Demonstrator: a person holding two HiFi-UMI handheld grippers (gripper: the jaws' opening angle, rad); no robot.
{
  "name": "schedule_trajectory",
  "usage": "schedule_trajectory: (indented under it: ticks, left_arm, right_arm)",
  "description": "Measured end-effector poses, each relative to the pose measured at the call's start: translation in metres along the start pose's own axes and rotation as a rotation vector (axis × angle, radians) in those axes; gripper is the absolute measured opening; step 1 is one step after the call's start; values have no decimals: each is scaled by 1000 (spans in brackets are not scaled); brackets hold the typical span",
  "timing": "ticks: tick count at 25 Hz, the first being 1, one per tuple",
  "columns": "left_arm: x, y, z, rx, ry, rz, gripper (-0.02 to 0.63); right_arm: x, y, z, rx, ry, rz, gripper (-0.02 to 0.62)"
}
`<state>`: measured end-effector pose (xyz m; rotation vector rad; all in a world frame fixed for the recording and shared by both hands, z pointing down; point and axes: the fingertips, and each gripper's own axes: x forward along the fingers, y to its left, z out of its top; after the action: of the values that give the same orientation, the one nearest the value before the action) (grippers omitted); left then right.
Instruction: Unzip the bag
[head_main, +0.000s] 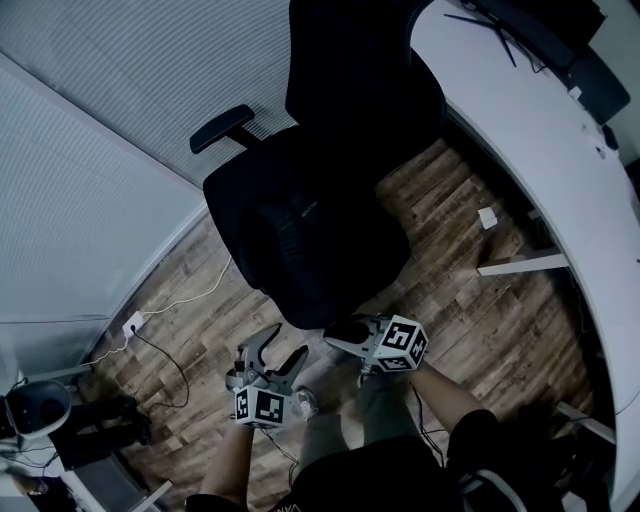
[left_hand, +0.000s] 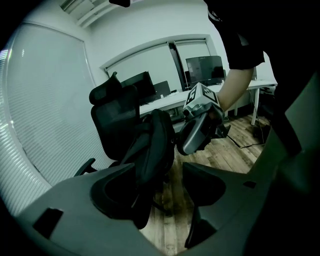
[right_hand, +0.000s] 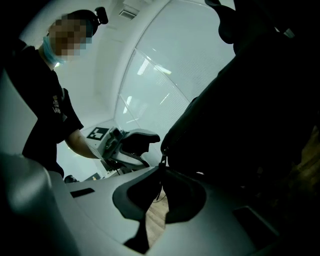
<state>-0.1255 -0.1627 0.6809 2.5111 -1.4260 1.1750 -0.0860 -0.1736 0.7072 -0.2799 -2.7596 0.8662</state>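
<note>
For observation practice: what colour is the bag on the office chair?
The soft bag is black, best seen in head view.

The black bag (head_main: 292, 240) is lying on a black chair (head_main: 350, 90), so in the head view it is too dark to tell where one is ending and the other is starting. In the right gripper view the bag is running off the right edge as one black shape. The zip pull (right_hand: 161, 161) that the right gripper (right_hand: 161, 172) is pinching is looking too thin and dark to make out. The left gripper (left_hand: 161, 170), jaws wide apart, is hiding the bag's bottom. A tiny white thing (head_main: 487, 217) is lying on the floor (head_main: 450, 250), too small to tell. The desk (head_main: 560, 170) is getting cut off at the right edge.
</note>
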Motion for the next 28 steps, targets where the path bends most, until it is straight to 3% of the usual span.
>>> schedule_trajectory:
  ticks: [8,16,18,20,28]
  left_arm:
    - [26,5,4,83,24,-25,305]
    - [49,3,16,202,42,-16,303]
    - [50,5,20,217,42,13,267]
    - [50,13,26,203,41,43,179]
    - [51,27,40,165,59,88,98]
  right_arm:
    - [-9,13,19,96,-62,117,48]
    - [-18,16,46,195,-170,174,44]
    - [-20,18,53,228,-207,180,44]
    - [-23,20,60,259,-237,183,44]
    - [-40,16,87,390,-377,192,44]
